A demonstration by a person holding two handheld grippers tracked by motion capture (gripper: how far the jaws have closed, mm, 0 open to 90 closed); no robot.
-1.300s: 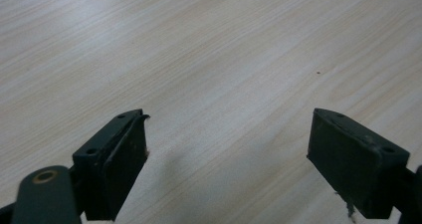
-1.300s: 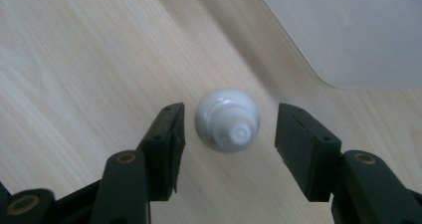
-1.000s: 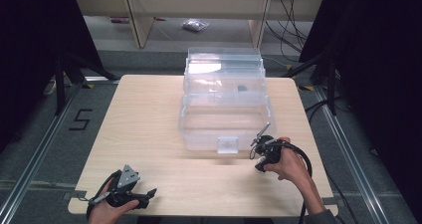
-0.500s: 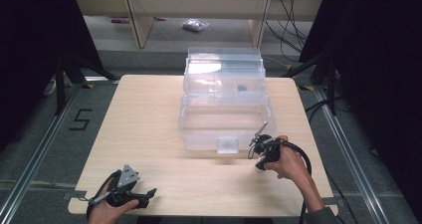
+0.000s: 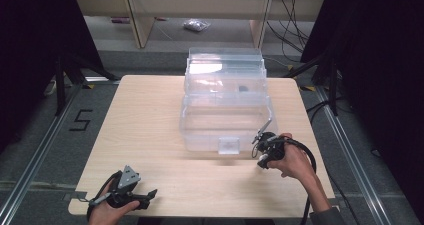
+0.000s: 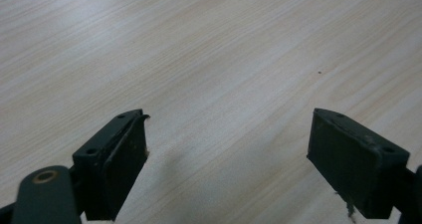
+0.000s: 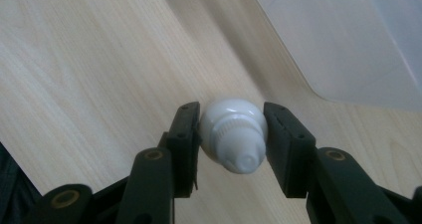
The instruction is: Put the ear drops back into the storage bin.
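My right gripper (image 7: 232,119) is shut on a small white rounded bottle or tube with a ridged cap (image 7: 234,139), one pad pressing on each side, just above the wooden table (image 5: 150,115). From above, the right gripper (image 5: 261,151) sits by the front right corner of a clear plastic box (image 5: 200,135). At the table's front left corner my left gripper (image 5: 149,195) rests low. Its jaws (image 6: 229,129) stand wide open over bare wood with nothing between them.
The clear box's lid (image 5: 225,67) is folded open toward the back, and a small dark item (image 5: 243,88) lies behind the box's rear wall. The box's corner (image 7: 348,45) shows just beyond the held bottle. Shelving and cables stand past the table's far edge.
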